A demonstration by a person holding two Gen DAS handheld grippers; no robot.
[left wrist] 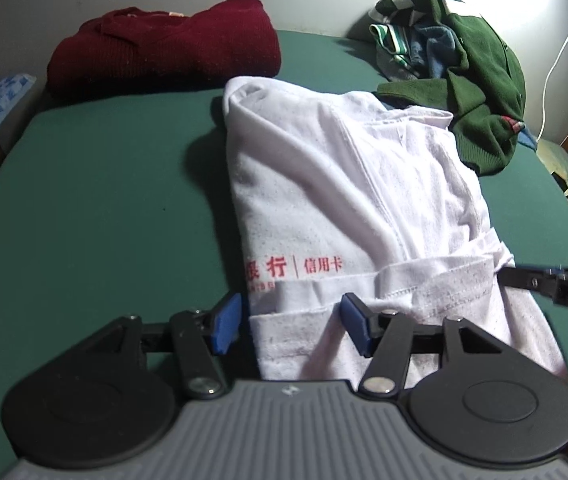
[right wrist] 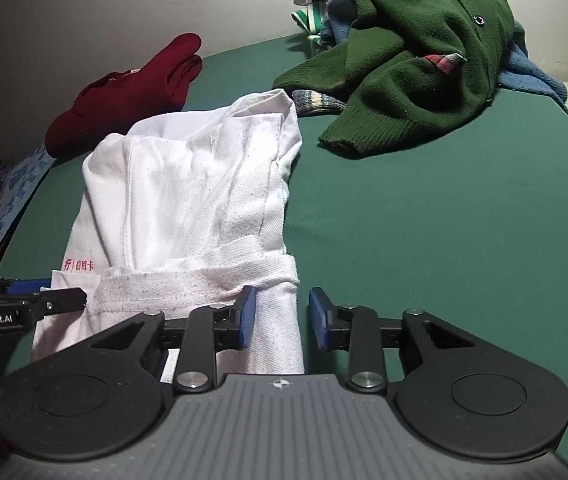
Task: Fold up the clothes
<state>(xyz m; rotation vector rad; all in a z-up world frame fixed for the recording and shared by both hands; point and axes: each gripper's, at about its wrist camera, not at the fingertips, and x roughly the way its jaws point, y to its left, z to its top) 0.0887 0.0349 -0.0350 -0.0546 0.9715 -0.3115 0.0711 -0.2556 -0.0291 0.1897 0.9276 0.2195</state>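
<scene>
Two grippers flank the near hem of the white T-shirt (left wrist: 348,208), which lies folded lengthwise on the green table (left wrist: 104,184), its collar end toward 12 o'clock. We see the left gripper (left wrist: 292,326) roughly half open, its blue pads (left wrist: 226,322) astride the shirt's left hem corner without pressing on it. The right gripper (right wrist: 282,316) stands at a narrower gap astride the right hem corner; one pad touches cloth, the other stands clear, so neither holds anything. We judge the chief risk to be an uneven pinch: if the pads catch only the top layer, the folded sleeves beneath could slide out when the hem is lifted toward 12 o'clock. A further risk is the green cardigan (right wrist: 416,56) at 1 o'clock, whose cuff touches the collar end and could be dragged or trapped in the fold. The maroon sweater (left wrist: 164,48) lies folded at 11 o'clock. Hidden from us are the hem's underside beneath each housing, the layer count, and the striped and blue garments under the cardigan.
</scene>
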